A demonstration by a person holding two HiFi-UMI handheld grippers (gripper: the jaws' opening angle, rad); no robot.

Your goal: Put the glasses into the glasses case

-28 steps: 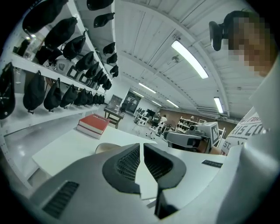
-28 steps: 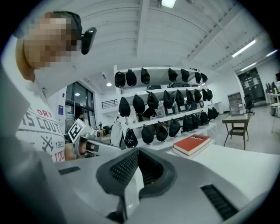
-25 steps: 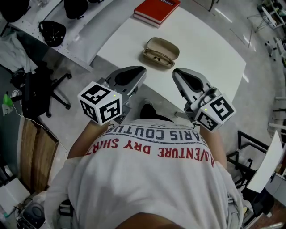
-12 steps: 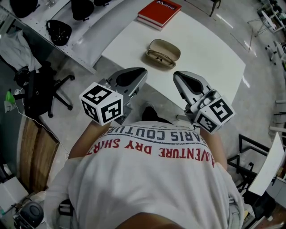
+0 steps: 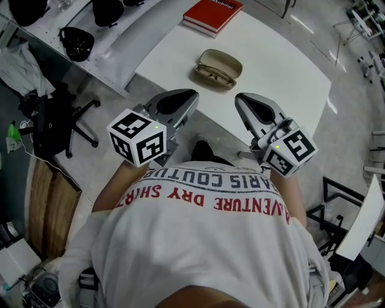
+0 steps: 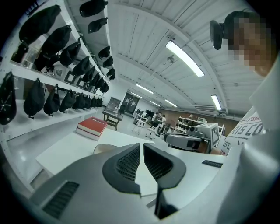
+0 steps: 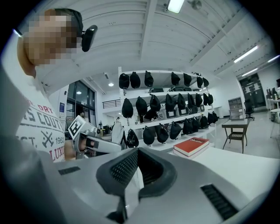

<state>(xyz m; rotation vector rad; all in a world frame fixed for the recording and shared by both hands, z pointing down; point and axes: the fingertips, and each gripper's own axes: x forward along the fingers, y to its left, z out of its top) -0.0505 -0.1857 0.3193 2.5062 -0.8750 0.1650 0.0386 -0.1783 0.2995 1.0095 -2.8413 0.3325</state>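
A tan glasses case (image 5: 217, 68) lies open on the white table (image 5: 283, 72), and dark-framed glasses (image 5: 212, 75) rest in its lower half. My left gripper (image 5: 183, 96) hovers at the table's near edge, short of the case, with its jaws together and nothing between them. My right gripper (image 5: 246, 99) hangs beside it, also shut and empty. In the left gripper view the left gripper (image 6: 141, 146) points over the table, and a pale part of the case (image 6: 104, 148) shows past its jaw. The right gripper (image 7: 137, 153) shows closed pads in its own view.
A red book (image 5: 212, 13) lies at the table's far end, beyond the case. White shelves with black bags (image 5: 75, 42) run along the left. An office chair (image 5: 54, 123) stands on the floor to the left, and a black frame (image 5: 337, 210) to the right.
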